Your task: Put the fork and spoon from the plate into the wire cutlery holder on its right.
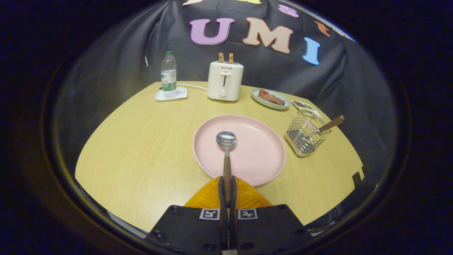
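Gripper point(227, 193) has its 2 fingers pinched on the spoon point(226, 156), clamped on the wooden handle near its tail end. The jaws are nearly together, with only the handle's width between them. The spoon sticks straight out ahead of the fingers, bowl forward and facing up, over the plate point(260, 156). I can't tell if the bowl is touching the plate or just above it.

Handling, my read: the spoon is light and rigid, with a metal bowl and neck and a wood handle. The wood should give decent friction; the polished neck would be slippery, so the handle is the right place to hold. The grip is far back, though, so the bowl end has leverage and may pivot in the jaws if it knocks anything. It's not fragile.

The holder point(305, 138) sits just right of the plate, beyond the fingers and off to the right. It's a light wire basket that likely slides or tips if bumped. 1 wooden handle point(331, 124) already leans out of it toward the right, presumably the fork, though its head is hidden in the wire.

So 1 of 2 items looks done and the spoon is in hand. Next it needs a swing right, a tilt bowl-down, and an entry on the holder's free side, clear of that handle and the rim.

Other items on the table point(141, 148) are well away from the path.
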Tool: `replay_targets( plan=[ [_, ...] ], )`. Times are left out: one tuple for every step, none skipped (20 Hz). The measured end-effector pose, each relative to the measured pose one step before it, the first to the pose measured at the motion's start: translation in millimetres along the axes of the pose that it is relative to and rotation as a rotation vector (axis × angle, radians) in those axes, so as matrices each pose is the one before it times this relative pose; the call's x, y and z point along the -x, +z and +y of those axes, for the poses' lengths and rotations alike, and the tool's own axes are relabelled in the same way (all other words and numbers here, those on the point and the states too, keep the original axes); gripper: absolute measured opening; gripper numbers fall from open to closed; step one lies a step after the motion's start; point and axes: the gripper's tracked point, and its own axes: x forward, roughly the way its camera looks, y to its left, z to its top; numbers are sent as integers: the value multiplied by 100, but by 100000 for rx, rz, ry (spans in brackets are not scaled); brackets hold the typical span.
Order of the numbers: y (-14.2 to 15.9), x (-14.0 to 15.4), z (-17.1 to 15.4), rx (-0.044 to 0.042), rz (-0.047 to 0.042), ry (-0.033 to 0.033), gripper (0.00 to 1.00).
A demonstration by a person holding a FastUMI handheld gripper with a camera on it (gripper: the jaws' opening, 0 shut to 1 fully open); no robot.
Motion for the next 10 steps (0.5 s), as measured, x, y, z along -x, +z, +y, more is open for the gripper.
replay_targets(
  plan=[
    [525,248,-159,762,653,-1064,4],
    [473,332,-240,660,542,-926,4],
    [518,368,-173,825,352,-991,4],
    [547,357,-273,639,382,-1069,4],
    [621,411,-219,-90,49,-556,4],
    [754,359,-79,-980,-203,-219,4],
    [797,398,-226,-1502,-82,-387,4],
    [711,344,-591,-1639,14,-778,4],
    [864,336,-527,-1971,215,-1201,4],
    [838,206,-533,-2385,271,-1304,4]
  ],
)
